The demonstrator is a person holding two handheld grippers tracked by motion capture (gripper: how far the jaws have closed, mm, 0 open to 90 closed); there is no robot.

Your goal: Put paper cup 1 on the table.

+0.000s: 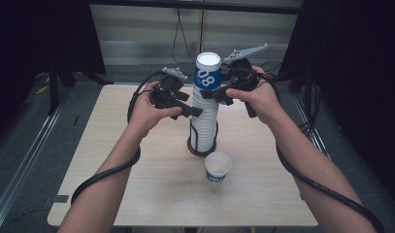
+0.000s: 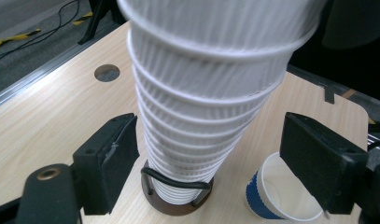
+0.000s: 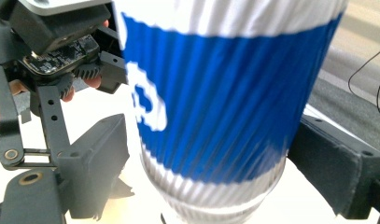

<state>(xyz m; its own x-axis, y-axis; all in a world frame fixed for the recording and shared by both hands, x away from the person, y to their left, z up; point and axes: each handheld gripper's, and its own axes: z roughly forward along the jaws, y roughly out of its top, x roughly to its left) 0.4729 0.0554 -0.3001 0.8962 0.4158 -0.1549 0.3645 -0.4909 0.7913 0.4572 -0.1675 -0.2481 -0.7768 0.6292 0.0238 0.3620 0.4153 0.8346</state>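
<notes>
A tall stack of white ribbed paper cups stands in a dark round holder at the middle of the table. Its top cup has a blue band with white print. My left gripper comes in from the left at mid height, and its jaws are shut on the stack. My right gripper reaches in from the right and is shut on the blue-banded top cup. The left gripper and right gripper each have a pad on either side.
A loose blue-banded cup stands upright on the wooden table, just in front and right of the holder. A round hole sits near the table's far corner. Black cables trail from both grippers. Dark curtains flank the table.
</notes>
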